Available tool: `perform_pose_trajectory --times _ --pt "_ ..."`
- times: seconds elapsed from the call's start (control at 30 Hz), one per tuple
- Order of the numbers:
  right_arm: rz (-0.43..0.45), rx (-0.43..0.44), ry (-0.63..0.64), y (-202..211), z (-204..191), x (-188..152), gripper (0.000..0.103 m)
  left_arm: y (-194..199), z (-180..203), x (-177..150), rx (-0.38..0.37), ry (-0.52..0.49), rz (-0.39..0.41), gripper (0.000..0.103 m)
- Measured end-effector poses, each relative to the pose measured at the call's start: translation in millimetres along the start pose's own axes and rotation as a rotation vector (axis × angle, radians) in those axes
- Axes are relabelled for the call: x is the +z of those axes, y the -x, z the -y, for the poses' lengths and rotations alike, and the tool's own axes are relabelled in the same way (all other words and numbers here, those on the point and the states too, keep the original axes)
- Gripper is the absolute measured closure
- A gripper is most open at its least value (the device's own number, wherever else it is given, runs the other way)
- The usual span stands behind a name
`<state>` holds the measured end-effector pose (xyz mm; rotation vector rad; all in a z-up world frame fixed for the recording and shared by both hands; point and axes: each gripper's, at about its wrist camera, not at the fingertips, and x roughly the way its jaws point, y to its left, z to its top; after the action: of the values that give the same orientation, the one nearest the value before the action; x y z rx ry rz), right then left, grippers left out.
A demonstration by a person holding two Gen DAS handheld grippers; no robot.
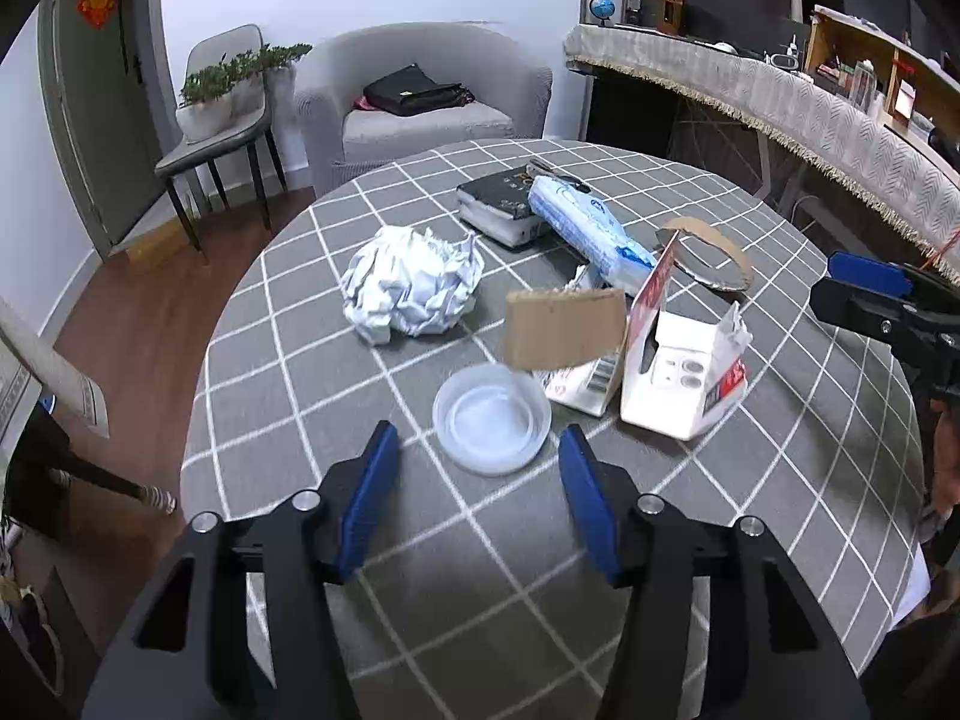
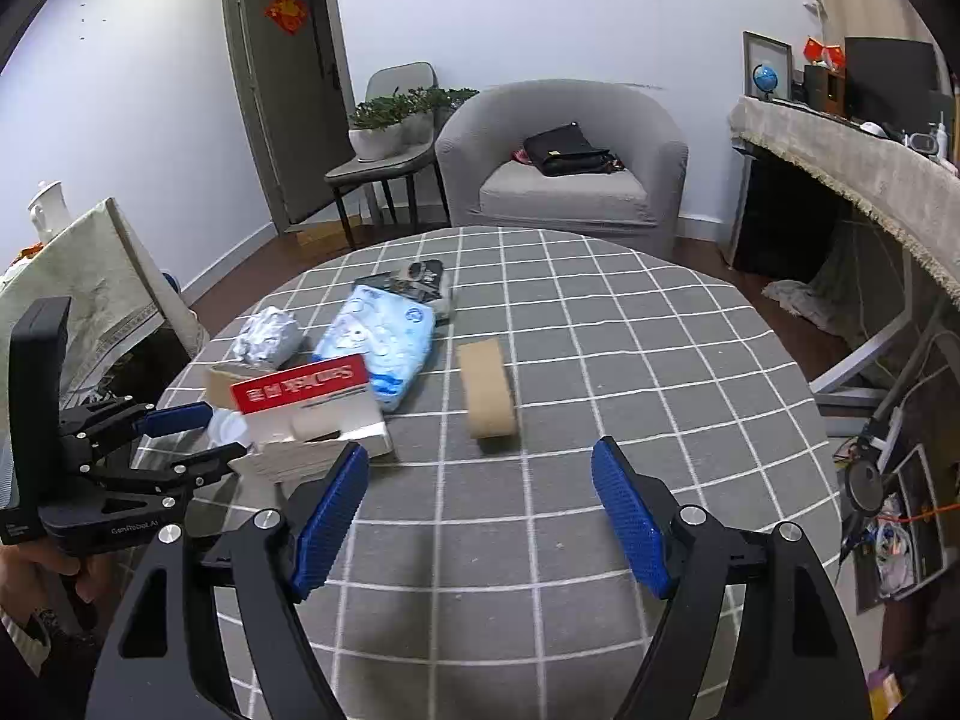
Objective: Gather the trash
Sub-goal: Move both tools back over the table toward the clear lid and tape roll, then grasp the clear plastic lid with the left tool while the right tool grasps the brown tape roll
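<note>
Trash lies on a round table with a grey checked cloth (image 1: pixel 360 540). My left gripper (image 1: pixel 478 441) is open, and a clear plastic lid (image 1: pixel 492 420) lies flat just ahead of its blue fingertips, untouched. Past the lid are a crumpled paper ball (image 1: pixel 414 282), a brown cardboard flap (image 1: pixel 564 327) and a torn white and red box (image 1: pixel 678 372). My right gripper (image 2: pixel 480 453) is open and empty, low over the cloth. A brown cardboard ring (image 2: pixel 487 387) stands just beyond its tips. Each gripper shows at the edge of the other's view.
A blue wipes pack (image 1: pixel 582 228) leans on a thick black book (image 1: pixel 498 204) at the far side. Off the table are a grey armchair (image 2: pixel 558 180) holding a black bag, a chair with potted plants (image 2: pixel 384 138) and a cloth-covered counter (image 1: pixel 810 114) on the right.
</note>
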<state>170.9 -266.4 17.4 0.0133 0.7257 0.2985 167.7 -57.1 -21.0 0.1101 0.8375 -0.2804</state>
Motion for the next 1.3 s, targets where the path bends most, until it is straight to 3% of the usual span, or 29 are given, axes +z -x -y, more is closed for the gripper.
perform_pose_trajectory --times 0.17,0.27,0.43,0.63,1.0,1.13,1.3 --pt "-0.034 -0.011 0.019 -11.7 10.7 1.8 0.025 -7.6 1.7 7.6 -0.004 -0.007 0.004 0.047" --pt "-0.059 -0.007 0.015 -19.1 16.2 1.5 0.025 -9.4 1.7 10.8 0.001 -0.003 0.008 0.061" --pt "-0.071 -0.003 0.028 -28.5 11.5 7.2 0.026 -7.4 0.6 8.0 -0.009 -0.001 0.027 0.061" --pt "-0.127 -0.009 0.022 -46.6 10.7 11.4 0.049 -3.4 -7.9 5.5 -0.024 0.034 0.03 0.061" --pt "-0.175 -0.033 0.025 -70.2 -2.6 24.8 0.059 11.4 -28.9 1.2 -0.06 0.078 0.028 0.061" --pt "-0.174 -0.085 0.038 -73.4 -7.3 27.4 0.079 15.8 -40.8 -0.4 -0.066 0.103 0.025 0.061" --pt "-0.166 -0.104 0.023 -70.6 -7.5 24.9 0.082 22.1 -49.3 -2.3 -0.085 0.134 0.022 0.061"
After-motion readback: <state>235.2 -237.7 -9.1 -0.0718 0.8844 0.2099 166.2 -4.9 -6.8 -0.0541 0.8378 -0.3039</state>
